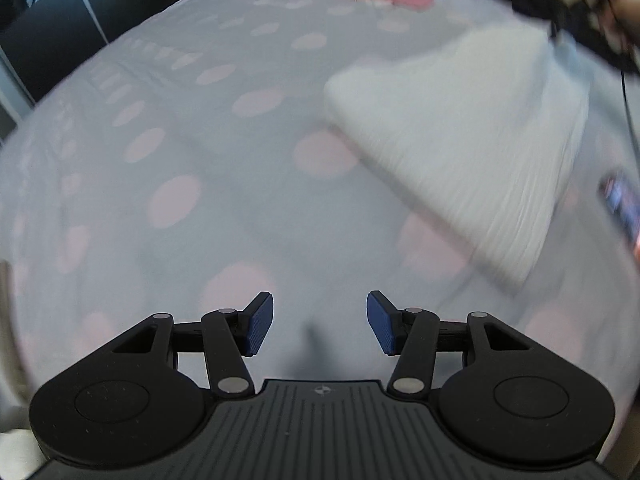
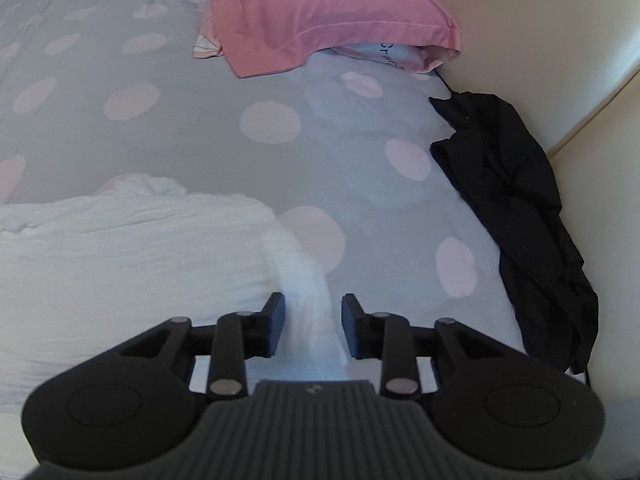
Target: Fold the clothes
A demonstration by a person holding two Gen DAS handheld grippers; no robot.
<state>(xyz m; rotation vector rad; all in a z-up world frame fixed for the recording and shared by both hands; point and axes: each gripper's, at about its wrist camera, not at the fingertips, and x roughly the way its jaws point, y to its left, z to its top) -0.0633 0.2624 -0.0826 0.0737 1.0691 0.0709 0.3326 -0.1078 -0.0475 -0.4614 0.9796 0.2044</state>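
Observation:
A white ribbed garment (image 1: pixel 460 140) lies folded on the grey bedsheet with pink dots (image 1: pixel 224 216), its far right corner drawn upward toward a blurred dark shape at the top right. My left gripper (image 1: pixel 320 322) hovers open over bare sheet, below and left of the garment, with nothing between its blue pads. In the right wrist view the same white garment (image 2: pixel 120 260) fills the lower left. A bunched strip of it runs up between the fingers of my right gripper (image 2: pixel 313 326), which is shut on it.
A pink pillow (image 2: pixel 320 12) lies at the head of the bed. A crumpled black garment (image 2: pixel 516 208) rests along the right edge against a cream padded wall (image 2: pixel 560 40). A blurred dark object (image 1: pixel 622 208) shows at the right edge. Dark cabinets (image 1: pixel 48 20) stand beyond the bed's left side.

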